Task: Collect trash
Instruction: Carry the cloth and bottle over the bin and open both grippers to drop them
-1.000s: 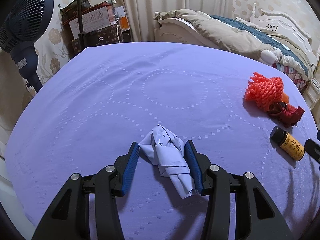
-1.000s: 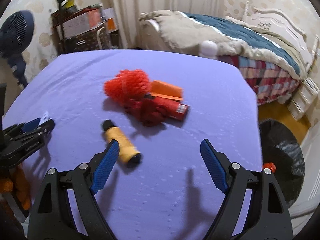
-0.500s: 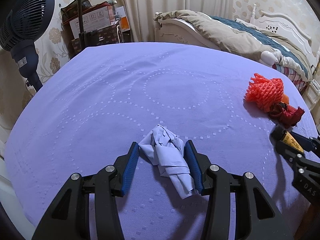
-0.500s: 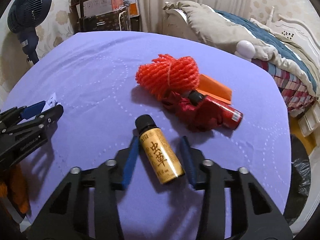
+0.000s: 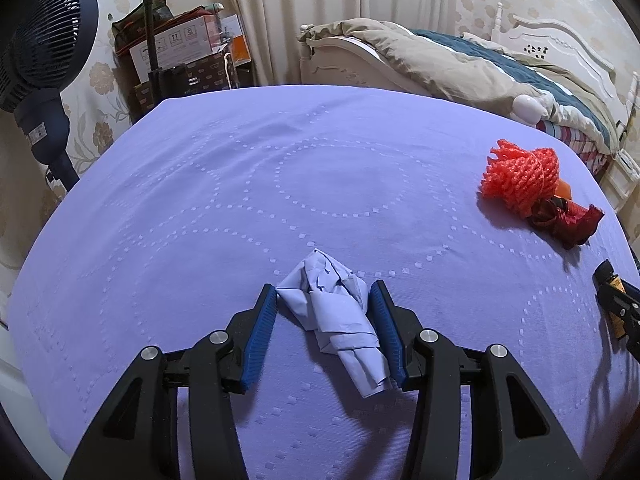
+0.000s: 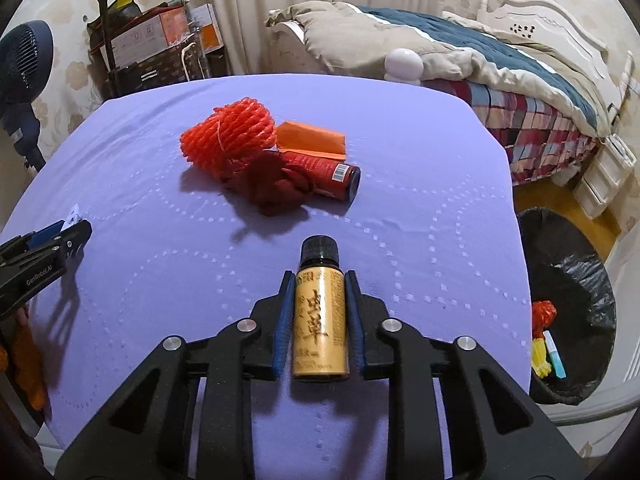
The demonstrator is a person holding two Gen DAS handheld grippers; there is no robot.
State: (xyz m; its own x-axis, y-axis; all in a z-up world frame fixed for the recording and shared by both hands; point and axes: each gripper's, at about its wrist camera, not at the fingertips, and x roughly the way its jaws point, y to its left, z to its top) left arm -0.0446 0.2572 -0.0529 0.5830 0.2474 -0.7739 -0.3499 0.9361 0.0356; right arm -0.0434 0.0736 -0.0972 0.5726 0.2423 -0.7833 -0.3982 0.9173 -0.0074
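My left gripper (image 5: 323, 296) is shut on a crumpled pale blue paper (image 5: 336, 312) that rests on the purple tablecloth (image 5: 280, 184). My right gripper (image 6: 319, 280) is shut on a small gold bottle with a black cap (image 6: 319, 316). An orange-red foam net (image 6: 228, 140), a dark red crumpled wrapper (image 6: 272, 190), a red can (image 6: 328, 170) and an orange card (image 6: 312, 138) lie together mid-table. The net (image 5: 522, 176) and wrapper (image 5: 564, 220) also show at the right in the left wrist view.
A black-lined trash bin (image 6: 568, 304) with some trash in it stands on the floor right of the table. A fan (image 5: 40, 72), boxes (image 5: 180, 56) and a bed (image 5: 480, 64) stand beyond the table edges.
My right gripper moved in around the gold bottle and closed on it. My left gripper stayed shut on the blue paper without moving.
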